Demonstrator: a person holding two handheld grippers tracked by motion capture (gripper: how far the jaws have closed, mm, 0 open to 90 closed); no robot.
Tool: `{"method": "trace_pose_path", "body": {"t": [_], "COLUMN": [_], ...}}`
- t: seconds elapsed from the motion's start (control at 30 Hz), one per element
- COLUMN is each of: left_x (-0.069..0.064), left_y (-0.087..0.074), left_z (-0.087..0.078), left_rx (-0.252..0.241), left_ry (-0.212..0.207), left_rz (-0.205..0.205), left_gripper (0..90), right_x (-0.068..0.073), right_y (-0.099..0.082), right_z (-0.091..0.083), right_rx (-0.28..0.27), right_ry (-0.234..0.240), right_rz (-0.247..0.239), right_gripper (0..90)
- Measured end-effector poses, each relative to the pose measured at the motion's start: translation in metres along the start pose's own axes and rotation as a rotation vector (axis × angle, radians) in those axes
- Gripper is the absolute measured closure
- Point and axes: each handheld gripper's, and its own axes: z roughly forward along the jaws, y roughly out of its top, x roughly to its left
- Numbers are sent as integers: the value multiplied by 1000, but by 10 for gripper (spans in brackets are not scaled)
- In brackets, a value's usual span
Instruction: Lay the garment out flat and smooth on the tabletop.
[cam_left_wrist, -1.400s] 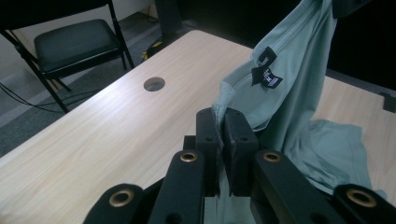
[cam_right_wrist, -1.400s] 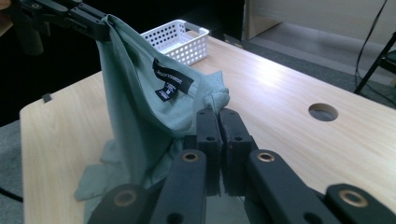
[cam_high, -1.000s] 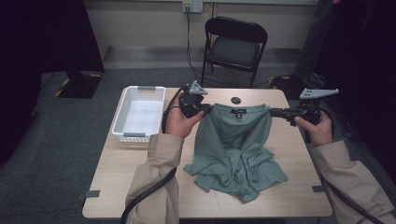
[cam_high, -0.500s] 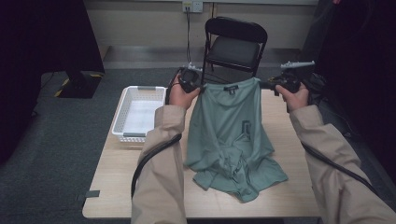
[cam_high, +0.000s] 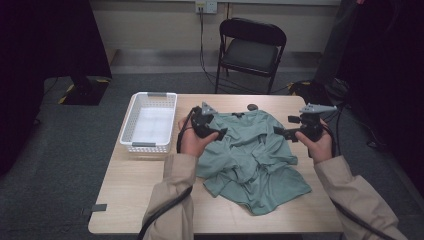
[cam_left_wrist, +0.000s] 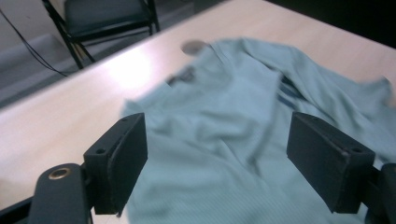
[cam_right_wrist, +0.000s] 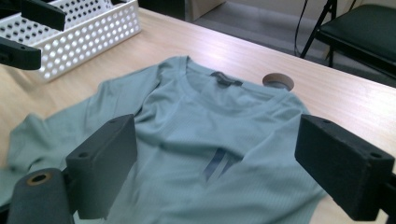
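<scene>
**Both grips released, shirt down on the table**

My left gripper (cam_high: 220, 132) has just been opening; its jaws stand wide apart with nothing pinched, the green long-sleeved shirt (cam_high: 250, 155) lying loose beneath them. My right gripper (cam_high: 279, 131) has just been opening too, jaws spread and clear of the cloth. The two sit at about 9 and 3 o'clock of the shirt's chest, just above it. The shirt lies rumpled on the wooden table (cam_high: 125, 200), collar toward 12 o'clock, hem bunched toward 6. A small round disc (cam_high: 252, 106) rests just beyond the collar. At 10 o'clock stands a white perforated basket (cam_high: 131, 125); a black folding chair (cam_high: 252, 50) waits past the table's far edge.
</scene>
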Motion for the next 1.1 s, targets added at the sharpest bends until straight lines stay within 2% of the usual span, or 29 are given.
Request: {"method": "trace_pose_path", "body": {"t": [0.07, 0.1, 0.13, 0.2, 0.37, 0.53, 0.7, 0.83, 0.97, 1.1], "left_x": [-10, -10, -16, -28, -46, -55, -61, -67, -69, -71], "left_y": [-13, -13, -20, -34, -54, -74, -97, -111, -119, -124], "left_z": [-4, -4, -6, -8, -9, -5, -2, 0, 0, 0], "left_rx": [4, 4, -6, -6, 10, 27, 49, 87, 111, 132], "left_ry": [-13, -13, -17, -40, -78, -103, -125, -133, -129, -121], "left_rz": [-10, -10, -13, -10, 8, 19, 0, 3, 16, 29], "left_gripper": [200, 198, 198, 189, 175, 164, 163, 167, 173, 171], "right_x": [12, 12, 16, 28, 35, 38, 44, 50, 54, 55], "right_y": [-12, -12, -19, -39, -66, -87, -107, -125, -139, -147], "right_z": [-9, -9, -13, -23, -31, -32, -30, -29, -27, -26], "right_rx": [3, 3, 3, 13, 29, 52, 85, 112, 141, 171], "right_ry": [-3, -3, 5, 3, 14, 20, 11, 13, 21, 6], "right_rz": [-20, -20, -22, -41, -20, -13, -24, -37, -36, -53], "right_gripper": [122, 122, 122, 121, 119, 120, 122, 121, 122, 124]}}
